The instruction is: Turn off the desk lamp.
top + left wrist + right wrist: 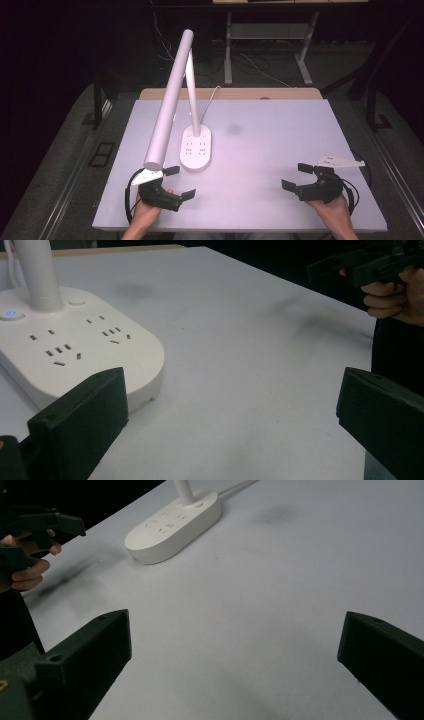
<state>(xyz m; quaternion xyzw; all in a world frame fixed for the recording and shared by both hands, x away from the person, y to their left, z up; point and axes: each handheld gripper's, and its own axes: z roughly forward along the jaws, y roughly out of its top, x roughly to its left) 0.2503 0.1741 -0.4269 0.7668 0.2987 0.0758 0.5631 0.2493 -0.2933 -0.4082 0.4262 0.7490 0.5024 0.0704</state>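
Observation:
A white desk lamp stands left of the table's middle, and its oval base [196,148] carries several sockets. Its long tube head [169,102] slants down toward the front left. My left gripper [181,182] is open just in front of the base, under the tube's lower end, with nothing between its jaws. In the left gripper view the base [75,347] lies close beyond the left jaw, and a small button [10,314] on it glows blue. My right gripper [296,176] is open at the front right with nothing between its jaws, and the base [172,522] is far off.
The white table [280,125] has a wooden strip along its far edge. The lamp's white cable [210,100] runs back over that edge. A faint dark smudge [233,129] marks the surface right of the base. Metal desk legs [228,50] stand beyond the table.

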